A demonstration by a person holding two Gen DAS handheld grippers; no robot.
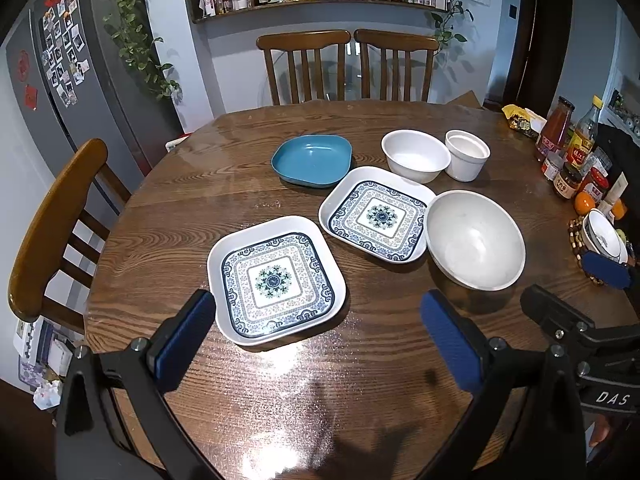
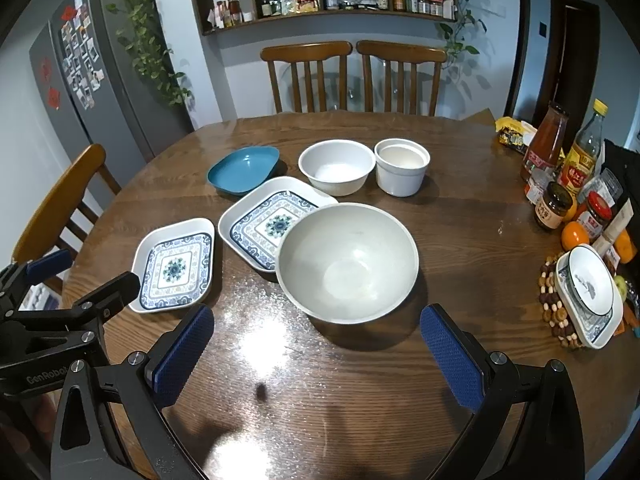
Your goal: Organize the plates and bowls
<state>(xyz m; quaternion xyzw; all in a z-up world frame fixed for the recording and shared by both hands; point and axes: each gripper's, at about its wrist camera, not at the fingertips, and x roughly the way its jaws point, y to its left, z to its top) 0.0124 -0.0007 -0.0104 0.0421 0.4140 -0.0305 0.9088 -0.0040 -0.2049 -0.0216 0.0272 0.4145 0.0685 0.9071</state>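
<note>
We hold two grippers above the near edge of a round wooden counter (image 1: 360, 380). The left gripper (image 1: 316, 344) has its blue-padded fingers (image 1: 188, 336) spread wide and holds nothing; the right gripper (image 2: 316, 356) is spread the same way, also empty. Each gripper shows at the edge of the other's view, so they hang side by side.

Just ahead of the left gripper lies a square white plate with a blue patterned centre, the near patterned plate (image 1: 276, 280). Beyond it and to the right lies its twin, the far patterned plate (image 1: 378, 216), set at an angle. The large white bowl (image 2: 348, 260) sits upright directly in front of the right gripper; from that view its rim overlaps the far patterned plate's right corner, though we cannot tell whether they touch.

Farther back stand three more pieces in a loose row: a blue square dish (image 1: 312, 160) on the left, a medium white bowl (image 1: 416, 156) in the middle, and a small white straight-sided cup (image 1: 466, 154) just beside it.

Along the counter's right edge are sauce bottles (image 2: 548, 140), jars, oranges and another patterned dish stack on a beaded mat (image 2: 556, 304). Wooden chairs (image 1: 304, 64) ring the counter.
</note>
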